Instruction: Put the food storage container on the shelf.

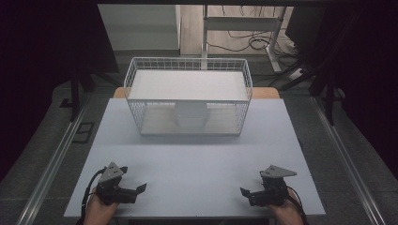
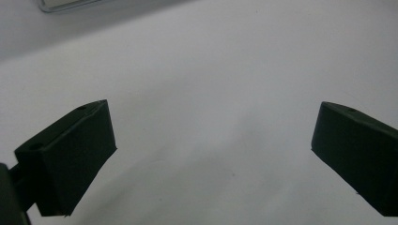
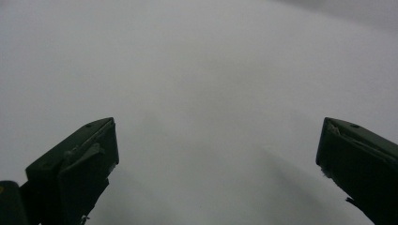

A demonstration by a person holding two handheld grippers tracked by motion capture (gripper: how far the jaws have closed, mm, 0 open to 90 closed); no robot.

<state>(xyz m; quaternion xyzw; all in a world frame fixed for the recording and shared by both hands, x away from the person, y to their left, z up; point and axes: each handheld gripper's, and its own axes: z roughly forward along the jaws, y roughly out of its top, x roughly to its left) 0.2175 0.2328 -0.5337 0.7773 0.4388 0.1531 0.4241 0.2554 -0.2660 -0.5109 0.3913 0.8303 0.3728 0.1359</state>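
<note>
A white wire basket (image 1: 187, 96) stands at the far middle of the white table (image 1: 197, 164). A flat white panel lies across its top. Below the panel, behind the front mesh, sits a white rounded object (image 1: 190, 115); I cannot tell what it is. My left gripper (image 1: 133, 179) rests near the table's front left edge, held by a hand. Its jaws stand wide apart, open (image 2: 213, 126), with bare tabletop between them. My right gripper (image 1: 252, 183) is near the front right edge, also open (image 3: 218, 140) and holding nothing. Both grippers are far from the basket.
A bright metal edge (image 2: 61, 4) shows at the top left of the left gripper view. Beyond the table are a wooden surface's edge (image 1: 265, 92), a white desk frame (image 1: 244, 23) and cables (image 1: 244, 42) on the floor. Metal rails (image 1: 51, 164) run along both sides.
</note>
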